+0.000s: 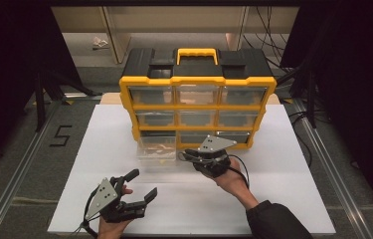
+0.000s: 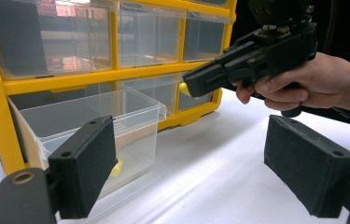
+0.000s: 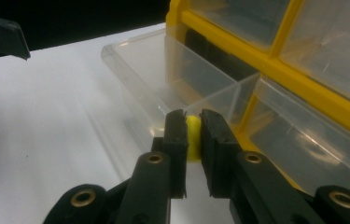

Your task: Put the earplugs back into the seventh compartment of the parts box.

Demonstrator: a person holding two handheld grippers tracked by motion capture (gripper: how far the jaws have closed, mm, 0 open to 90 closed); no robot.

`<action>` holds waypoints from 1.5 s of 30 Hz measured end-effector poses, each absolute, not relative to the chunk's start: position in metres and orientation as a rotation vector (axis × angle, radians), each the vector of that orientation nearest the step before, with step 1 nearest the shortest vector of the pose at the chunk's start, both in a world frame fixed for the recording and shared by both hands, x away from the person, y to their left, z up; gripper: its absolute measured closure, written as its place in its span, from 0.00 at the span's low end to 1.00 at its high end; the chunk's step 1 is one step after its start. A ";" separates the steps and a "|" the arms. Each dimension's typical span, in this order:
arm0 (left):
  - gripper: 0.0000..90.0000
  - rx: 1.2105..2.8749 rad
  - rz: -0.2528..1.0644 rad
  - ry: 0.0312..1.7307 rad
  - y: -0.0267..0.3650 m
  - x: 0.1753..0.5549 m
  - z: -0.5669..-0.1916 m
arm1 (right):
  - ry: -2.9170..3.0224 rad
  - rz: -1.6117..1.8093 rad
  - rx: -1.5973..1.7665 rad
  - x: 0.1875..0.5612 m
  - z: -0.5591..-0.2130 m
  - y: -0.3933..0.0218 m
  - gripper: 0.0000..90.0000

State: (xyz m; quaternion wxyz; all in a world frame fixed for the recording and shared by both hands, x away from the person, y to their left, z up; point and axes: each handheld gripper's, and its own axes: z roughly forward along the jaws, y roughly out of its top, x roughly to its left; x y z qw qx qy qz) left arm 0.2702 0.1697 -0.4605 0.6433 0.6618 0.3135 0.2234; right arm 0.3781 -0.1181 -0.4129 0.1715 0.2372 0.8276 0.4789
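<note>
On a white table (image 1: 273,164), a yellow-framed organizer (image 1: 197,102) with clear drawers in three rows, black top, yellow carry handle (image 1: 197,54); bottom-left drawer (image 1: 157,148) pulled out toward the near edge, clear-walled, with a small yellow piece (image 2: 116,169) lying inside, low behind its front wall in the left gripper view.

Right gripper (image 1: 188,155) just in front of the bottom row, beside the pulled-out drawer, held in the right hand (image 1: 233,180), dark sleeve (image 1: 276,221) at the bottom edge; jaws closed on a small yellow object (image 3: 193,137), pinched between the pads and bulging a little above them in the right gripper view; same yellow bit visible at the jaw tips in the left gripper view (image 2: 185,89), close to the drawer's open top and clear of the table.

Left gripper (image 1: 141,185) nearer the front edge of the table, left of centre, well apart from the organizer; jaws spread wide, nothing between them; foam pads (image 2: 86,163) aimed toward the open drawer; bare white table under the gap.

Beyond the table, grey floor with a taped "5" (image 1: 60,135) at the left.
</note>
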 end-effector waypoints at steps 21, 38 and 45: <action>0.18 1.513 0.505 0.713 0.168 0.272 -0.461 | 2.321 1.357 0.637 0.405 -0.396 -0.079 0.90; 0.18 1.512 0.508 0.715 0.168 0.272 -0.461 | 2.314 1.360 0.659 0.415 -0.396 -0.064 0.66; 0.18 1.518 0.507 0.711 0.168 0.272 -0.461 | 2.303 1.352 0.599 0.400 -0.390 -0.068 0.58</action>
